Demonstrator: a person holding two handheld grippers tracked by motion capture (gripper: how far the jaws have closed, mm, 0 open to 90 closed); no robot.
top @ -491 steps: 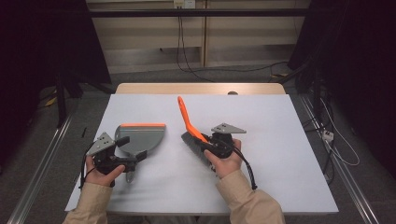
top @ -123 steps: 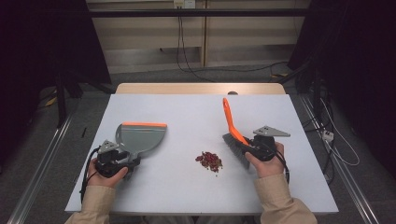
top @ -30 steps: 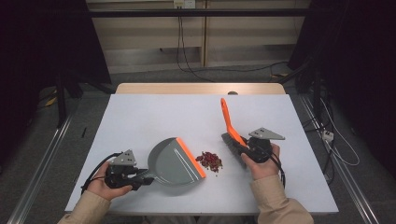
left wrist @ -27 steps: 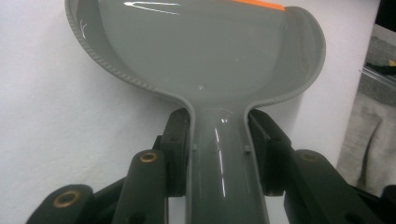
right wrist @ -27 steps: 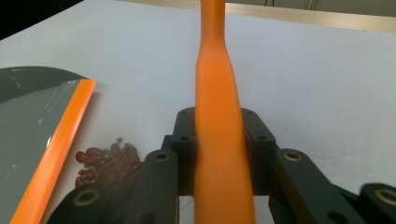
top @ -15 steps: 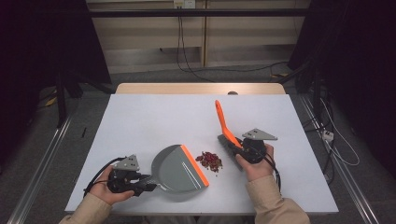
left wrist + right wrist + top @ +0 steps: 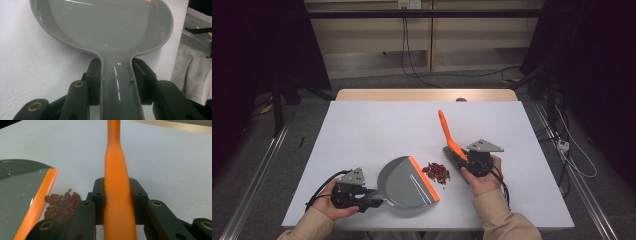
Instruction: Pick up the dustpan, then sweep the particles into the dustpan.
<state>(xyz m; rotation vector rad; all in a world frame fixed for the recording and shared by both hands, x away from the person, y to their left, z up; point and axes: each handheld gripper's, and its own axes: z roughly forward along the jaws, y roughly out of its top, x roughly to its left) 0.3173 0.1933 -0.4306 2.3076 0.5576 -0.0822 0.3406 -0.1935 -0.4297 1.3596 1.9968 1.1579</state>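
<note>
White table (image 7: 377,125) holds unlabelled dustpan (image 7: 404,182), beans (image 7: 437,172), brush (image 7: 449,132).

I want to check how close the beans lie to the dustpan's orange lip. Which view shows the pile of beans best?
The high view: the whole pile of beans lies on the table just off the dustpan and its orange lip. The right gripper view shows them nearer, beside the lip, partly behind that gripper's left jaw. The left gripper view looks into the pan.

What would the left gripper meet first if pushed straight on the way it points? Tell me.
The left gripper, shut on the grey dustpan, points toward the beans. The pan's orange lip would probably reach them first; the gap looks small.
</note>
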